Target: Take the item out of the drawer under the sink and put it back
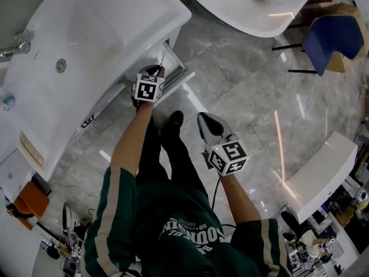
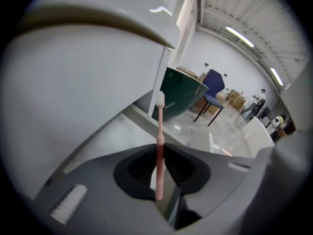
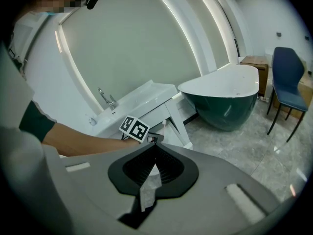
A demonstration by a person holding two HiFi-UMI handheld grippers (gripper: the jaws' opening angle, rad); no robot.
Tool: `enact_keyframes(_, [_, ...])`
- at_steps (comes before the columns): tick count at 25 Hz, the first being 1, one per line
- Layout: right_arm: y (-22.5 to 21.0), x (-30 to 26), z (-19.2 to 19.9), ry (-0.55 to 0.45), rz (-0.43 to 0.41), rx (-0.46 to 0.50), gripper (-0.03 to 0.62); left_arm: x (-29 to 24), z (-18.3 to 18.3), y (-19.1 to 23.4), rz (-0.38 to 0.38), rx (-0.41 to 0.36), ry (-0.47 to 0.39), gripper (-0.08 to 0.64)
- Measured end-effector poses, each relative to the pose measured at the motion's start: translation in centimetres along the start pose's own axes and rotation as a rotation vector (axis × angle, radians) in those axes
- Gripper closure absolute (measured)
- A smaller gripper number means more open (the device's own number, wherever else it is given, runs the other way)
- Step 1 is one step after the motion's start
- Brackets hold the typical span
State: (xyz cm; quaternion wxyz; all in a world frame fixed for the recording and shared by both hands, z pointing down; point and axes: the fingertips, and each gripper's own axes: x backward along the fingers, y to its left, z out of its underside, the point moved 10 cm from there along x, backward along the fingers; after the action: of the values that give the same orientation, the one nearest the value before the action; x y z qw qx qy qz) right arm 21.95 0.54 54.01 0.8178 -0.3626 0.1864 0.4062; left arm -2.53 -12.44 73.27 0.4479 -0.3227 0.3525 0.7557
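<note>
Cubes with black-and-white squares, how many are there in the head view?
2. One black-and-white marker cube sits on the left hand-held gripper holding a pink toothbrush beside the white sink; the other sits on the right hand-held gripper over the grey marble floor. None looks hidden.

A: Left claw (image 2: 160,148)?
B: Grey shell, black ribbed pads. Toothbrush (image 2: 159,126) in it: pink handle, white bristles.
A: Its marker cube (image 1: 148,89)?
B: White, with black square patterns.
A: Right claw (image 3: 155,142)?
B: Same grey and black.
A: Around the left claw?
B: Sink (image 1: 86,33) above it is white. Bathtub (image 2: 183,94) beyond is dark green. Chair (image 2: 213,84) past that is blue with black legs. Floor (image 1: 242,91) is grey marbled. Sleeve (image 1: 115,212) behind is dark green with a beige stripe.
</note>
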Motion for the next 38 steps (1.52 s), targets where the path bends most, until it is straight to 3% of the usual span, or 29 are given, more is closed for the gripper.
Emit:
enact_keyframes(7, [-2.0, -0.1, 0.7, 0.030, 0.023, -0.022, 0.590, -3.5, 1.2, 1.8, -0.062, 0.158, 0.088, 0.459])
enact_keyframes(11, [-2.5, -0.3, 1.4, 0.056, 0.029, -0.032, 0.591, -4.9, 2.1, 2.3, -0.082, 0.205, 0.136, 0.459])
enact_keyframes(17, [-2.5, -0.6, 2.1, 0.073, 0.028, -0.046, 0.591, -6.3, 3.4, 3.5, -0.108, 0.331, 0.170, 0.459])
enact_keyframes(23, [-3.1, -0.3, 2.3, 0.076, 0.045, -0.053, 0.591, -6.7, 4.1, 4.6, -0.123, 0.410, 0.178, 0.459])
enact_keyframes(28, [-3.1, -0.1, 2.4, 0.076, 0.055, -0.059, 0.591, -6.7, 4.0, 4.5, -0.132, 0.399, 0.166, 0.459])
enact_keyframes(38, [-2.0, -0.1, 2.6, 0.068, 0.042, -0.056, 0.591, -6.3, 3.3, 3.0, -0.064, 0.376, 0.149, 0.457])
